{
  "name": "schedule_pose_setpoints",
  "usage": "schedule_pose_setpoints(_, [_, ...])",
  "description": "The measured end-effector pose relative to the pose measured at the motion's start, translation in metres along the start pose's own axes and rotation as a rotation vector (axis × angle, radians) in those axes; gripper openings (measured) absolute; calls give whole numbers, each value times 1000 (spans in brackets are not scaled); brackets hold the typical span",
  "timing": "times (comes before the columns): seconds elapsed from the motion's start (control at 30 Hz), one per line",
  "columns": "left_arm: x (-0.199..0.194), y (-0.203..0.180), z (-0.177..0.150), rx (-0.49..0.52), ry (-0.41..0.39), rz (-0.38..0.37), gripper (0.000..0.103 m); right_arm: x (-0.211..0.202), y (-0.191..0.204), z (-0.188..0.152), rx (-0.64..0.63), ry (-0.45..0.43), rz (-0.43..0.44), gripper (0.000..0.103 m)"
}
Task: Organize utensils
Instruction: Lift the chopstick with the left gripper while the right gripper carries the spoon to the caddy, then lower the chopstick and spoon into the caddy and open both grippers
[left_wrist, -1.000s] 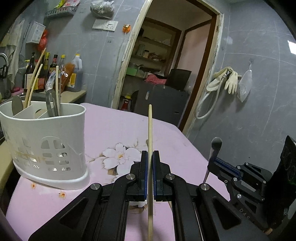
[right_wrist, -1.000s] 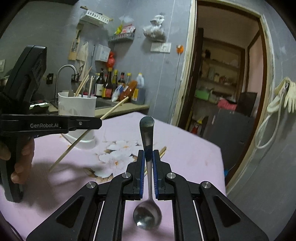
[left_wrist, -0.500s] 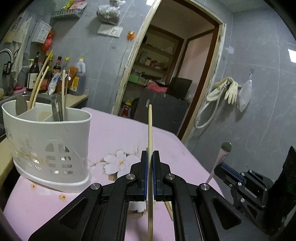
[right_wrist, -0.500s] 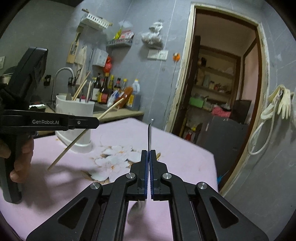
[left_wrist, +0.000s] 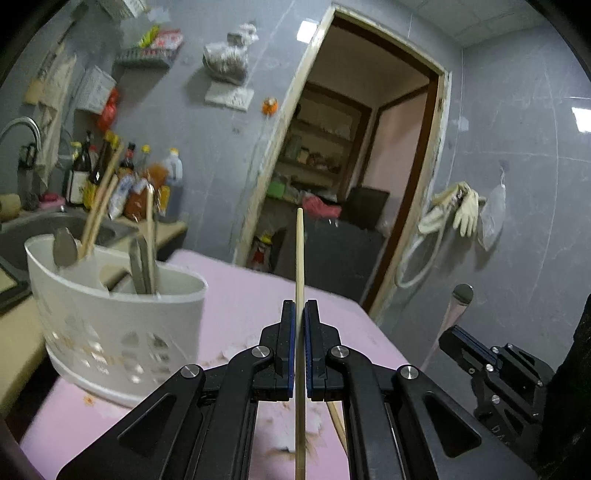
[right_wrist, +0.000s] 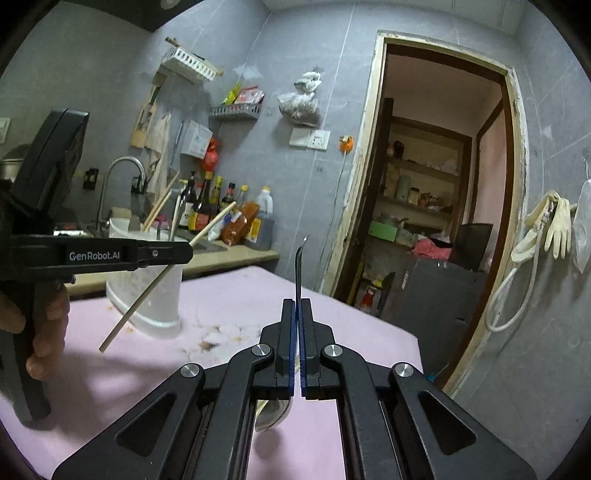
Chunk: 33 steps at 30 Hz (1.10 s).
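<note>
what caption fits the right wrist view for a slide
Right gripper shut on a spoon, beside the left gripper holding a chopstick near the white caddy.

Both grippers w/ loads sit higher vs table (right_wrist: 351, 325); spoon (right_wrist: 300, 269) now edge-on in right gripper (right_wrist: 297, 314), was face-on.

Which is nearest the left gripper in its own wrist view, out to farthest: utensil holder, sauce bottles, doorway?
From the left gripper:
1. Utensil holder, on the table, left.
2. Sauce bottles, on the counter behind it.
3. Doorway, ahead, right of centre.
</note>
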<state>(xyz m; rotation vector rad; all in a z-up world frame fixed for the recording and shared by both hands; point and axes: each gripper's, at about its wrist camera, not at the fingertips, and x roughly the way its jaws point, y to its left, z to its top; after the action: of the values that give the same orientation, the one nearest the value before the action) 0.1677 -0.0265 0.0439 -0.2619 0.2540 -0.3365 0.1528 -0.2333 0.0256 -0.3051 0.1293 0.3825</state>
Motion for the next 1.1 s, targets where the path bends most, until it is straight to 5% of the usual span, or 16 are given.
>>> schedule_pose_setpoints(0.37, [-11,34,47,21,-156,46,3,23,3,61,75,-116,45,0])
schedule_pose_setpoints(0.8, [-11,126,112,-34,-208,117,3,64,40,137,113,-227,156,0])
schedule_pose_setpoints(1.1, [-2,185,110,-120,-252,215,3,97,78,137,89,-183,238,0])
